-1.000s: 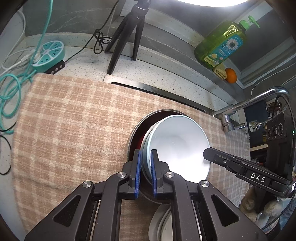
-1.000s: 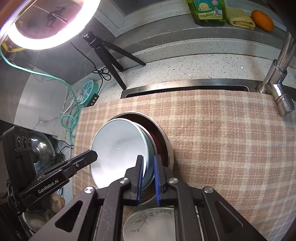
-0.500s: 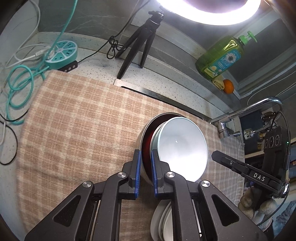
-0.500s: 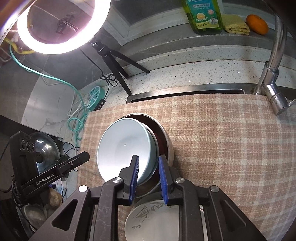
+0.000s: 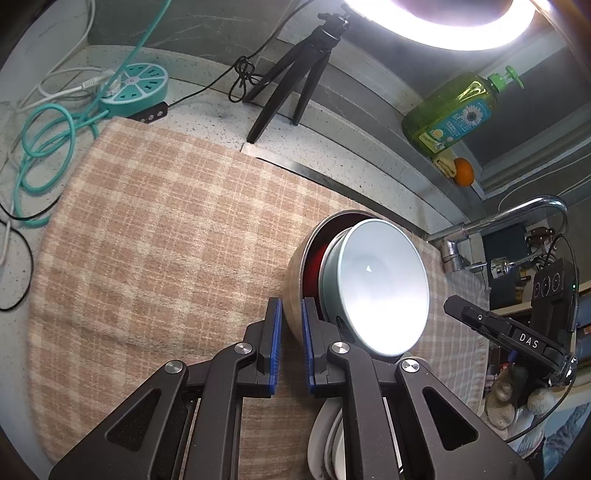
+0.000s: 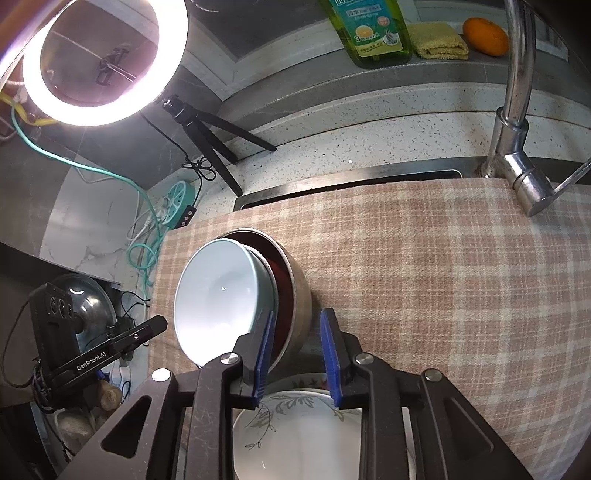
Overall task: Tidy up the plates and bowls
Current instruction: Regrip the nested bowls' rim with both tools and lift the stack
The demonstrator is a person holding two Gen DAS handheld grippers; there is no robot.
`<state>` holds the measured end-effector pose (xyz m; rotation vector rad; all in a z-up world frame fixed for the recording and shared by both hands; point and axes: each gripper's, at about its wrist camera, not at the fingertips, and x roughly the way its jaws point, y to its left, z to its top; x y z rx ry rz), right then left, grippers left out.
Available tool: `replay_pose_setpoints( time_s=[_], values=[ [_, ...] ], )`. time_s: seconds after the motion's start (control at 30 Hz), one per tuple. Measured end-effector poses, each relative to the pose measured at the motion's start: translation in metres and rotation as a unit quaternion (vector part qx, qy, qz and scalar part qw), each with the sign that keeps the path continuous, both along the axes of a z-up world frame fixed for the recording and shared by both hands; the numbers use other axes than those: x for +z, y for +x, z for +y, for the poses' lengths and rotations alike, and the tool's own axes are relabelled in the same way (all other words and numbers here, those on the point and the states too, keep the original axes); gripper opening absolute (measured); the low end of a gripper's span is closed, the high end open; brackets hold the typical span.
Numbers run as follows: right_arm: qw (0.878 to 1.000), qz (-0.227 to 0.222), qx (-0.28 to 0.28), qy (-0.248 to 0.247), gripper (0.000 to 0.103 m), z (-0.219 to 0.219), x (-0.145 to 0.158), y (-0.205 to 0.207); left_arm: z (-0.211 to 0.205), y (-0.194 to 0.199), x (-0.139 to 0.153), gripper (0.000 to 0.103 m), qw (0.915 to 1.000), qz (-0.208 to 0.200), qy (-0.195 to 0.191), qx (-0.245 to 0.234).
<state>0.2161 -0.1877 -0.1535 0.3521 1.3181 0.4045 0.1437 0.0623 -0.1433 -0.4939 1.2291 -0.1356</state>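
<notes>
A steel bowl [image 5: 295,280] with a red inside holds a nested pale blue bowl [image 5: 384,288], and the stack is tipped on its side over the checked cloth [image 5: 155,240]. My left gripper [image 5: 291,302] is shut on the steel bowl's rim. In the right wrist view, the steel bowl's [image 6: 301,295] rim passes between the jaws of my right gripper [image 6: 298,314]. Those jaws are opening and the pads stand clear of the rim. The pale blue bowl [image 6: 218,284] faces left there. A white plate with a leaf pattern [image 6: 295,428] lies below the right gripper's fingers.
A tap [image 6: 517,110] stands at the back right and a ring light on a tripod [image 6: 207,118] at the back left. Green soap bottle [image 6: 369,29], yellow sponge [image 6: 439,42] and orange [image 6: 485,35] sit on the ledge. Teal power hub [image 5: 135,86] and cables lie left.
The right gripper's jaws have spread off the bowl rim they pinched. Both views have drawn back, and the nested bowls look more tilted. The left gripper stays shut.
</notes>
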Motion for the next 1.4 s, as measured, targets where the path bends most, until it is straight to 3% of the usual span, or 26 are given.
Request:
replay_pose_setpoints(
  time_s=[1.13, 1.4],
  values=[
    [0.999, 0.042, 0.004, -0.006, 0.025, 0.022, -0.027, 0.026, -0.015, 0.026, -0.018, 0.009, 0.9991, 0.020, 0.024, -0.027],
    [0.999, 0.046, 0.007, -0.006, 0.021, 0.025, -0.032, 0.028, -0.018, 0.028, -0.022, 0.009, 0.9990, 0.022, 0.025, -0.031]
  ],
)
